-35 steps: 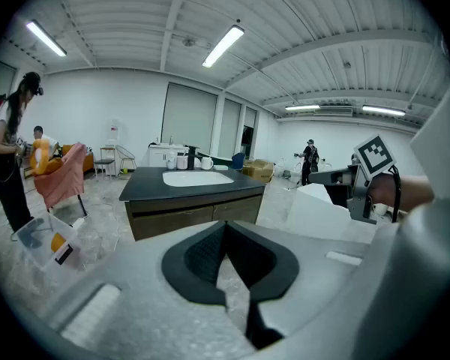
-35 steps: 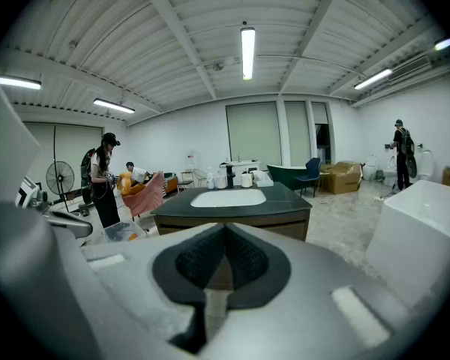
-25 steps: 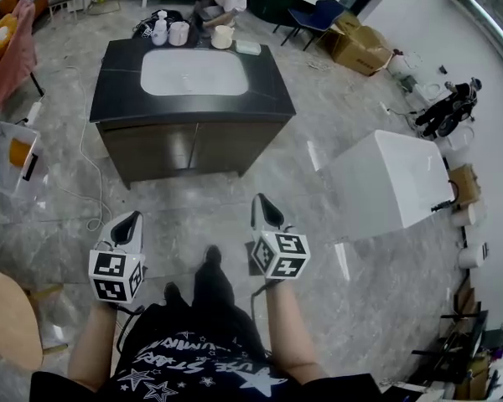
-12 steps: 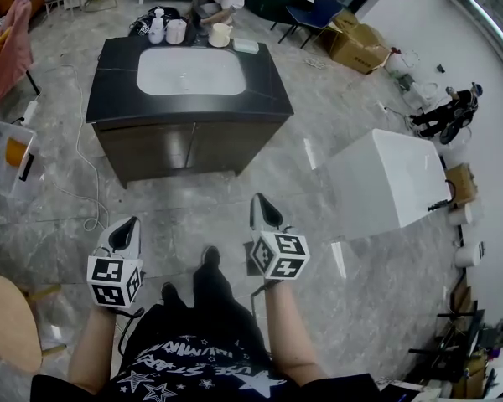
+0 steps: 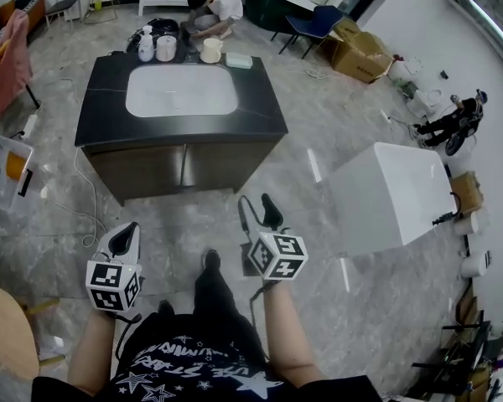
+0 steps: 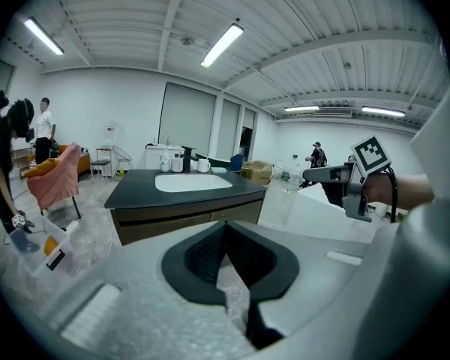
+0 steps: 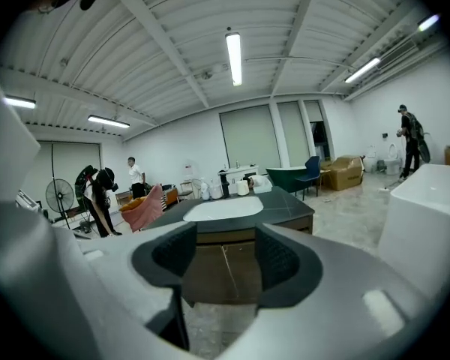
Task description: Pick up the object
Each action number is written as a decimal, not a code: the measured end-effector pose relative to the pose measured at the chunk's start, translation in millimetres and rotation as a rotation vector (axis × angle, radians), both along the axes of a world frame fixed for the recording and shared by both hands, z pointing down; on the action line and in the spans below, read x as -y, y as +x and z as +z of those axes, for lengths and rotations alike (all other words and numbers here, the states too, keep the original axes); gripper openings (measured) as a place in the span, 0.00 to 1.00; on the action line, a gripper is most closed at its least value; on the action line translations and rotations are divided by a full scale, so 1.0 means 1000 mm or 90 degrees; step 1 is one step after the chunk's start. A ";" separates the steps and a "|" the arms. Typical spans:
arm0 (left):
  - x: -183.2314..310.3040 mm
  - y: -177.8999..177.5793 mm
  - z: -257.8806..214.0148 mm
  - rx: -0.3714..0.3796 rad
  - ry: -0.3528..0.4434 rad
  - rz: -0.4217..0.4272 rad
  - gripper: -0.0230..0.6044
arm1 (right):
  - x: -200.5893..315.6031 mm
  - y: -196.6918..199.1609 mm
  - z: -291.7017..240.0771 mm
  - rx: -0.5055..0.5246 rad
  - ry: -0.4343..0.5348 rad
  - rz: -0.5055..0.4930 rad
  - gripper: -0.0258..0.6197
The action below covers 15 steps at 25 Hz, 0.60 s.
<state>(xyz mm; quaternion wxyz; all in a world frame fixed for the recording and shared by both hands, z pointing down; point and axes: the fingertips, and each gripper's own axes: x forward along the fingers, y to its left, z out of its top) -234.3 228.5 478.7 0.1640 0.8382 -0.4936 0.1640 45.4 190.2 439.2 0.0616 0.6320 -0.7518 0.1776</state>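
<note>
Standing ahead: a dark sink cabinet [image 5: 101, 120] with a white basin [image 5: 181, 90] set into its top, seen beyond both claws.
Left gripper [image 5: 130, 231]: pressed together, with the pads seen meeting along one line in the left gripper view. Nothing is pinched and nothing is touched. It's held over the grey floor [image 5: 335, 107], well short of the cabinet.
Right gripper [image 5: 257, 210]: spread wide, and the jaws have just been opening. Only air and the cabinet front are seen between the pads, so nothing is gripped or touched.
Stuff on the counter: a white bottle [image 5: 146, 47], a white cup [image 5: 166, 48], a cream mug [image 5: 210, 50] and a pale flat dish [image 5: 239, 59] are lined up along the far edge, behind the basin.
Object to pick: honestly it can't be told which of those is meant, but all of them are sat on the cabinet top, well apart from both claws.
Behind the cabinet: a person [image 5: 218, 5] is crouched on the floor, close to that far edge.
Right side: a big white block [image 5: 386, 191] is stood on the floor, apart from the cabinet.
</note>
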 end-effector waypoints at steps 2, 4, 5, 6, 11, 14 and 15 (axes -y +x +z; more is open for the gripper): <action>0.016 0.013 0.001 -0.001 -0.003 -0.010 0.05 | 0.020 0.012 0.006 0.008 -0.012 -0.013 0.45; 0.035 0.027 0.000 0.001 -0.002 -0.018 0.05 | 0.043 0.028 0.008 0.014 -0.016 -0.021 0.47; 0.045 0.035 -0.001 0.005 0.000 -0.022 0.05 | 0.055 0.037 0.007 0.016 -0.016 -0.024 0.48; 0.055 0.043 -0.003 0.008 0.002 -0.026 0.05 | 0.068 0.046 0.007 0.017 -0.015 -0.027 0.48; 0.108 0.083 -0.012 0.009 0.009 -0.051 0.05 | 0.129 0.084 0.003 0.025 -0.012 -0.049 0.48; 0.133 0.105 -0.018 0.009 0.013 -0.062 0.05 | 0.158 0.100 -0.001 0.030 -0.010 -0.069 0.48; 0.141 0.112 -0.019 0.010 0.014 -0.065 0.05 | 0.166 0.105 -0.002 0.031 -0.010 -0.076 0.48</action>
